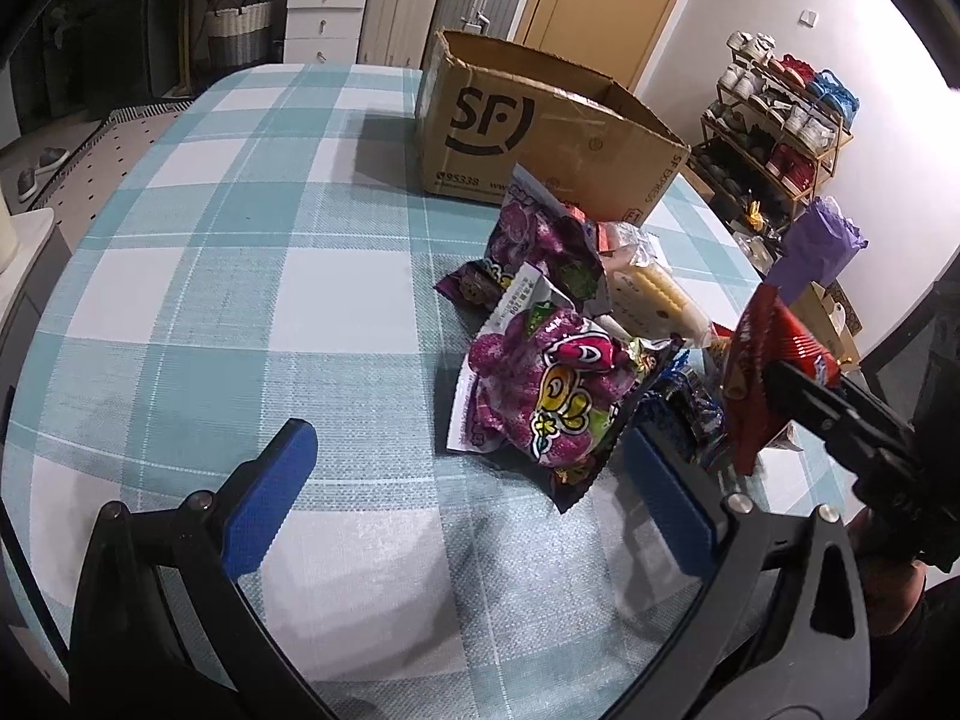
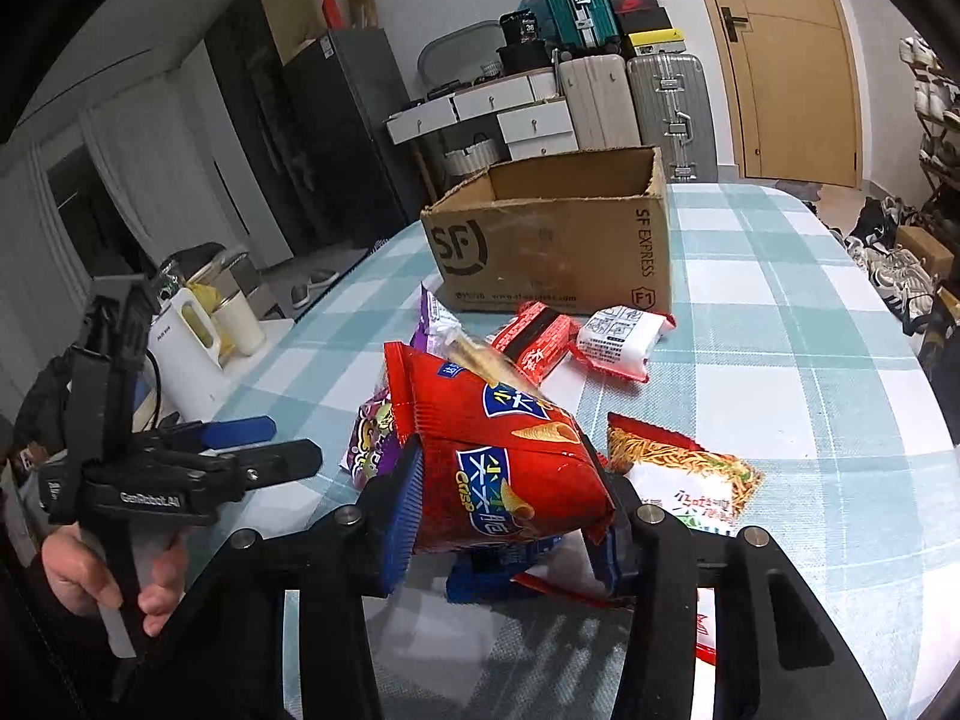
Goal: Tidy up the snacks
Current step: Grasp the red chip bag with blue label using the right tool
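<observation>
A red crisp bag is pinched between the blue pads of my right gripper, which is shut on it and holds it tilted above the snack pile. From the left wrist view the same red bag hangs at the right, in the right gripper. My left gripper is open over the checked tablecloth, just short of a purple candy bag. A second purple bag and a pale biscuit pack lie behind it. The open SF cardboard box stands further back.
A noodle snack bag, two red packs and a white pack lie on the table. A white kettle stands off its left edge. A shoe rack is at the right, and a hand holds the left gripper.
</observation>
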A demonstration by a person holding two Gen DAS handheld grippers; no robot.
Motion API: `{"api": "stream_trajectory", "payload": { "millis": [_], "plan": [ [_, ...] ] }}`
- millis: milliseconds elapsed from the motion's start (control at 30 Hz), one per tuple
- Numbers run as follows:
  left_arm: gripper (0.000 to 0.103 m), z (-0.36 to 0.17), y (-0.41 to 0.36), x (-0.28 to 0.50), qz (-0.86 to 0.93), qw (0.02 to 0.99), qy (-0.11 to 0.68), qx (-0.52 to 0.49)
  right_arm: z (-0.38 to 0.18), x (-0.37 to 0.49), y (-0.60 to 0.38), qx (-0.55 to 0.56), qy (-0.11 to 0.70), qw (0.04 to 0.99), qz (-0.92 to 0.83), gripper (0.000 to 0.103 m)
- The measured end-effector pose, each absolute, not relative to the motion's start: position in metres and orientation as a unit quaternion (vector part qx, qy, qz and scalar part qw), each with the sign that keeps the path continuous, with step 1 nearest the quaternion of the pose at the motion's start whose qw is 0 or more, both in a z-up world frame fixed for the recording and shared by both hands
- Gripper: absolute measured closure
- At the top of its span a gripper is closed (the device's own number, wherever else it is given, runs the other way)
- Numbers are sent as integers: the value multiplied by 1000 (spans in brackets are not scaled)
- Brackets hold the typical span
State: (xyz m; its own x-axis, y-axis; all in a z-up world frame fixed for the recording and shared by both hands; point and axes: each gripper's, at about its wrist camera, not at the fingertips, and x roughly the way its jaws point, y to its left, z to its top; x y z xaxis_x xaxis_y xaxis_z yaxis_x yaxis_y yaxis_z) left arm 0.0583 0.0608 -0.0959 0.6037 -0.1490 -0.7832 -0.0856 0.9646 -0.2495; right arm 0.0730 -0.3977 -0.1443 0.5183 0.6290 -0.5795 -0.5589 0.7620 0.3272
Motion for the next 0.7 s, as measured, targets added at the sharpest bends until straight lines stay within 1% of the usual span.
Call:
{"api": "stream_trajectory", "payload": {
  "millis": [700],
  "plan": [
    [1,-117,23,102,-48,868,481,-114,-144,71,-425,93,343,872,335,56]
  ]
}}
